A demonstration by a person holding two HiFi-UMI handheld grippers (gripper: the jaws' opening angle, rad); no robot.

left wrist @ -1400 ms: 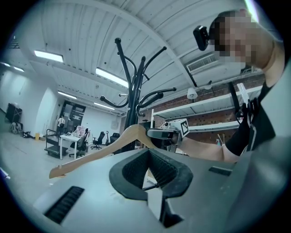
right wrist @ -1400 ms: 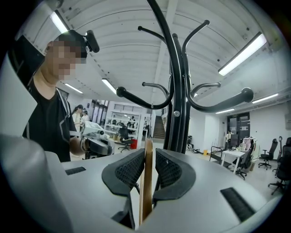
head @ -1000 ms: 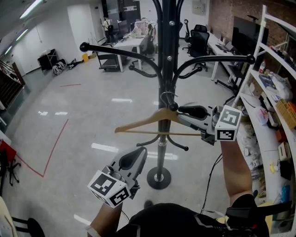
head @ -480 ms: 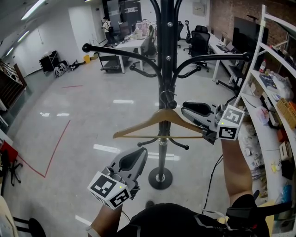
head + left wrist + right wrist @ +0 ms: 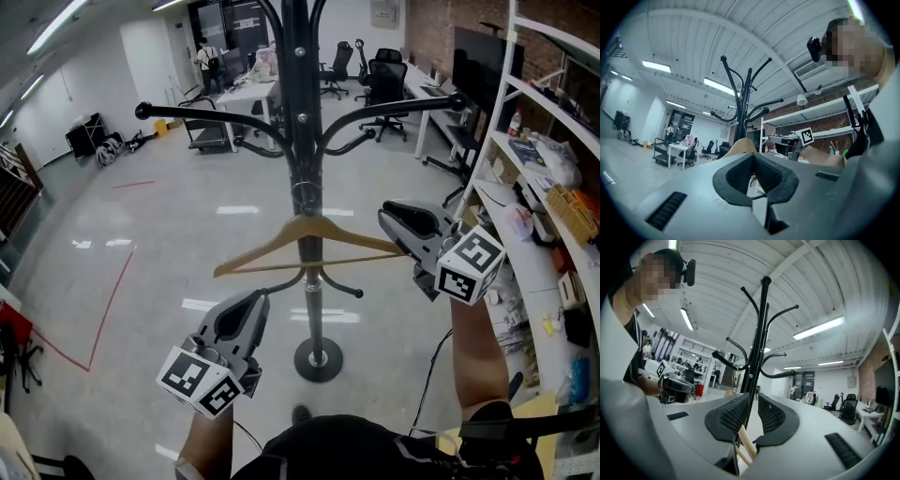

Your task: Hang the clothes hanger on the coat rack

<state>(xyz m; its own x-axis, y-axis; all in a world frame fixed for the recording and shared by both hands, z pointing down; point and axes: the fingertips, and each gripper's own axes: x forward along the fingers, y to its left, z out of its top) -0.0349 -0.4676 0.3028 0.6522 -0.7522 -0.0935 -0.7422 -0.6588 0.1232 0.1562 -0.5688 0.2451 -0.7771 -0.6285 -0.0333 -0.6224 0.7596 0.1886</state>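
Head view: the coat rack [image 5: 300, 141] runs off the top edge; the hook of the wooden hanger [image 5: 262, 246] is lost against the rack's pole at centre; the hanger lies roughly level, long axis left to right, its right tip hidden in the right gripper [image 5: 401, 223]; the left gripper [image 5: 248, 309], lower left, hangs apart from it.
Left gripper view: the left gripper [image 5: 752, 168] has its jaws together on nothing; only a tan sliver of hanger [image 5: 740, 145] shows above them.
Right gripper view: the right gripper [image 5: 752, 416] has its jaws barely apart, pinching the hanger's wooden end [image 5: 746, 444] at lower centre.

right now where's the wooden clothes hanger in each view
Head view: wooden clothes hanger at centre, against the tall black metal coat rack.
Left gripper view: a tan shoulder just above the jaws, centre.
Right gripper view: low centre, between the jaws.
Shared landmark: that coat rack.
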